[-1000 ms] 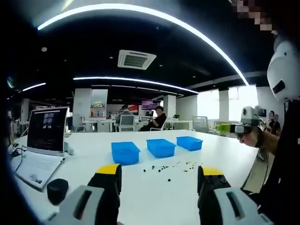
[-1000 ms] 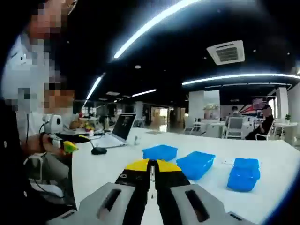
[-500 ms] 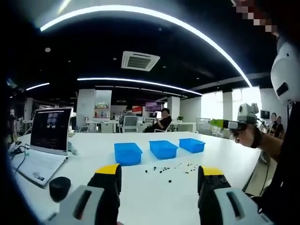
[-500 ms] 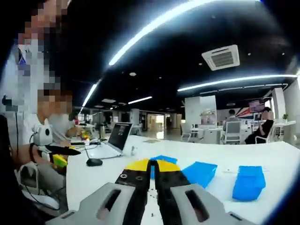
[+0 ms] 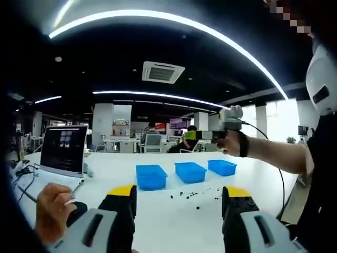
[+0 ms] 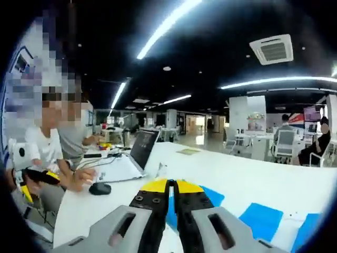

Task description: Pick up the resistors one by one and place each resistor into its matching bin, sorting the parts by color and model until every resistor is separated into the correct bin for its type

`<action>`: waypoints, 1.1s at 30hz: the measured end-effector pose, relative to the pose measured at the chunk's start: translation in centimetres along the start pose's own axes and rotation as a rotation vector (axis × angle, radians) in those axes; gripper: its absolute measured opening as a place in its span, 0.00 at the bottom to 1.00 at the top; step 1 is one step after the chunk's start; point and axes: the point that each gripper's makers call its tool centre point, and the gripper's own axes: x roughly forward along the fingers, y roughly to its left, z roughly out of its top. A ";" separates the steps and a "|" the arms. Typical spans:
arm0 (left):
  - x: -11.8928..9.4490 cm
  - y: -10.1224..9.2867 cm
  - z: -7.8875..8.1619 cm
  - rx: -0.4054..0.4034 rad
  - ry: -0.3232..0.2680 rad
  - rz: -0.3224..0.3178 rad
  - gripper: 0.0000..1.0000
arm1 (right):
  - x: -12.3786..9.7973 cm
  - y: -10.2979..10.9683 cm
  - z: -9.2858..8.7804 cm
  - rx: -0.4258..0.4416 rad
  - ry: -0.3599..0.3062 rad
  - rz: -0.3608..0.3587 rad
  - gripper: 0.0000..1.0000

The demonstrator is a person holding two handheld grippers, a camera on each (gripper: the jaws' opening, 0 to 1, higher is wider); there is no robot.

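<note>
Looking along the left gripper (image 5: pixel 179 211), we see its jaws standing wide apart and empty above the near edge of the white table (image 5: pixel 158 221); the resistors (image 5: pixel 192 195) lie scattered ahead between those jaws, toward the middle of the table, with the three blue bins (image 5: pixel 151 175) in a row just beyond them. In the right gripper view, the right gripper (image 6: pixel 168 203) has its jaws pressed together on nothing, raised over the bins (image 6: pixel 258 220). We judge the left nearer the parts; their long axes are too small to tell.
</note>
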 end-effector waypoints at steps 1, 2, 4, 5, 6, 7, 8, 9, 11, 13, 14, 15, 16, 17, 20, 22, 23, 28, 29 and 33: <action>-0.1 0.1 0.1 -0.004 -0.005 0.004 0.66 | 1.0 -0.4 -0.3 0.026 0.011 0.003 0.06; -0.1 0.2 0.1 -0.006 -0.006 0.008 0.66 | 2.0 -0.5 -0.5 0.033 0.011 0.009 0.06; -0.2 0.4 0.2 -0.007 -0.009 0.019 0.66 | 3.6 -0.8 -0.8 0.033 0.017 -0.002 0.06; -0.3 0.5 0.2 -0.010 -0.013 0.025 0.66 | 4.0 -0.7 -0.9 0.023 0.020 -0.005 0.07; -0.3 0.7 0.3 -0.013 -0.015 0.031 0.66 | 5.0 -1.0 -1.1 0.012 0.030 -0.014 0.07; -0.4 0.8 0.4 -0.014 -0.017 0.036 0.66 | 5.6 -0.9 -1.2 0.006 0.033 -0.015 0.07; -0.4 0.9 0.4 -0.013 -0.017 0.040 0.66 | 6.3 -1.0 -1.3 0.004 0.033 -0.016 0.07; -0.5 1.0 0.4 -0.014 -0.018 0.044 0.66 | 6.8 -1.1 -1.4 0.001 0.041 -0.020 0.07; -0.5 1.1 0.4 -0.015 -0.019 0.048 0.66 | 7.8 -1.3 -1.7 -0.006 0.056 -0.027 0.07; -0.5 1.1 0.4 -0.014 -0.017 0.052 0.66 | 8.7 -1.3 -2.0 0.008 0.072 -0.026 0.07; -0.4 1.1 0.4 -0.015 -0.015 0.054 0.66 | 9.1 -1.5 -2.3 -0.003 0.083 -0.034 0.07; -0.4 1.1 0.4 -0.016 -0.016 0.054 0.66 | 9.5 -1.6 -2.4 -0.005 0.087 -0.036 0.07; -0.4 1.1 0.4 -0.019 -0.017 0.056 0.66 | 9.8 -1.9 -2.7 -0.005 0.099 -0.044 0.07; -0.4 1.1 0.4 -0.019 -0.018 0.057 0.66 | 10.0 -2.1 -2.9 -0.002 0.105 -0.050 0.07; -0.4 0.9 0.4 -0.019 -0.019 0.055 0.66 | 10.5 -2.0 -3.5 0.006 0.118 -0.040 0.12; -0.4 0.8 0.3 -0.019 -0.016 0.054 0.66 | 10.4 -1.6 -4.0 0.030 0.138 -0.026 0.28; -0.4 0.8 0.3 -0.020 -0.016 0.054 0.66 | 10.2 -1.5 -4.1 0.028 0.134 -0.021 0.31; -0.4 0.8 0.3 -0.020 -0.016 0.053 0.66 | 7.8 -1.3 -4.2 -0.004 0.126 -0.012 0.31; -0.3 0.7 0.4 -0.022 -0.018 0.050 0.66 | 7.0 -1.3 -4.1 -0.005 0.119 -0.011 0.31; 0.3 0.6 0.6 -0.019 -0.023 0.038 0.66 | 2.9 -1.1 -3.8 -0.012 0.093 -0.010 0.31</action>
